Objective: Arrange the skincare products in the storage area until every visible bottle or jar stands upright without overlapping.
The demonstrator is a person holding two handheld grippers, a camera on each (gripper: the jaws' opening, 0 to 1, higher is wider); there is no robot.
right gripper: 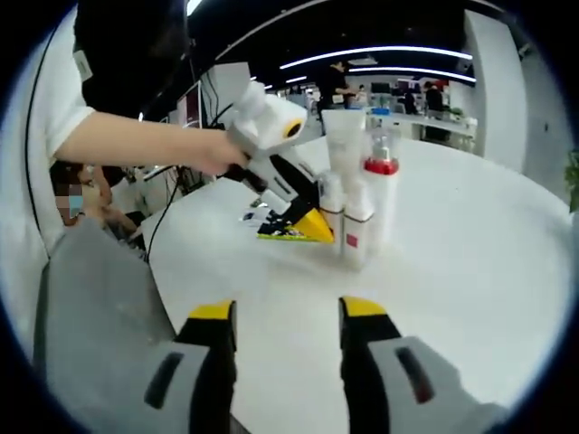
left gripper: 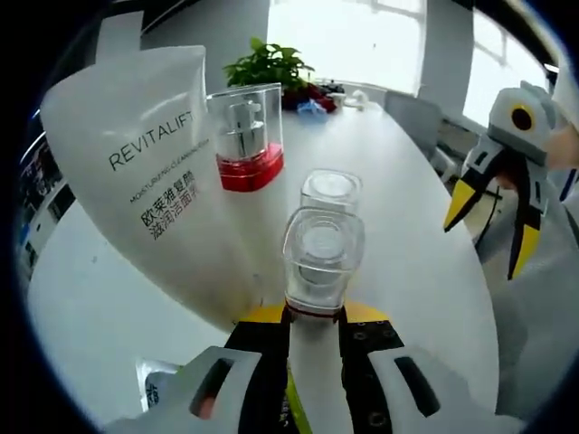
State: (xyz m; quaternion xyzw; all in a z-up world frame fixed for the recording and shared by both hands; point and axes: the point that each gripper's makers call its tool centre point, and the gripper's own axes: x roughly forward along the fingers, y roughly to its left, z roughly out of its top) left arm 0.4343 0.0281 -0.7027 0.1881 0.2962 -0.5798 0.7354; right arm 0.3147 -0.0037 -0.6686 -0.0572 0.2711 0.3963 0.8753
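Clear-capped small white bottle is sitting centre frame in the left gripper view, the left gripper clamping its body between yellow-tipped jaws. Leaning at upper left is a glossy white squeeze tube, beside a clear bottle with a red base. In the right gripper view, the right gripper is gaping apart over the smooth white table, gripping nothing.
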